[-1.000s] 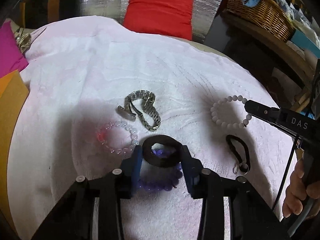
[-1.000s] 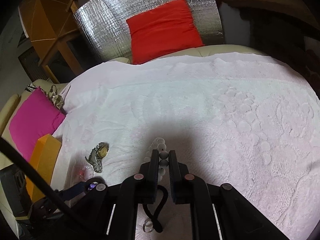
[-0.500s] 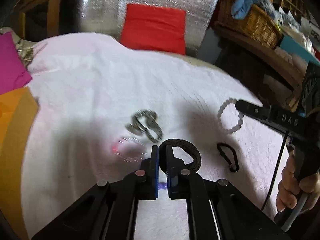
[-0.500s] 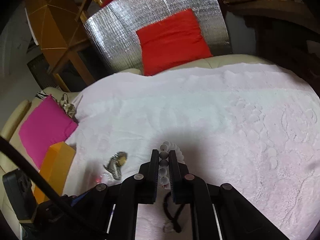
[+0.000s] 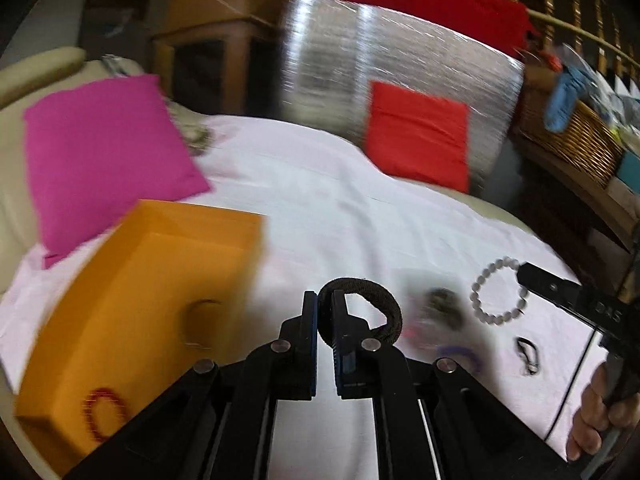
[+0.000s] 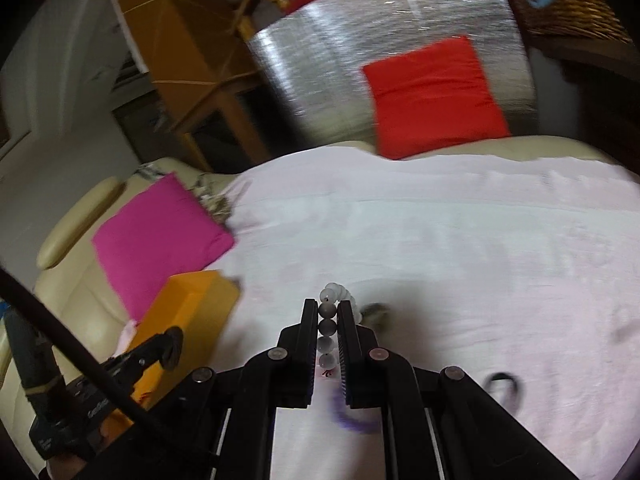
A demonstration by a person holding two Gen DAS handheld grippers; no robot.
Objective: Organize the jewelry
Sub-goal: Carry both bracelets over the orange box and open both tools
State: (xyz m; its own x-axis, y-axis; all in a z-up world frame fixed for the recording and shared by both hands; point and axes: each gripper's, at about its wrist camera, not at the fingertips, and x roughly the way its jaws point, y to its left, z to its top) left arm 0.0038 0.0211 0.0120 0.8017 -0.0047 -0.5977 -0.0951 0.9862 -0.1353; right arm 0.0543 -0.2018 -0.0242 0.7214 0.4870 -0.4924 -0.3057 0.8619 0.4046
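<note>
Pink towel over sofa, left gripper clamping black band beside orange box, right gripper pinching white bead bracelet, blurred watch perhaps behind.

A cream sofa under a pale throw, with what looks like wooden shelving behind.

orange box, magenta cushion, white bead bracelet.

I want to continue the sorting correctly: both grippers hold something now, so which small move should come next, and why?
Probably carry the left gripper a little further left, over the open orange box, then release. Its fingers are shut on the dark band, lifted off the pink towel, and a red bead bracelet already lies in that box. The right gripper, shut on the white bead bracelet, can follow.
</note>
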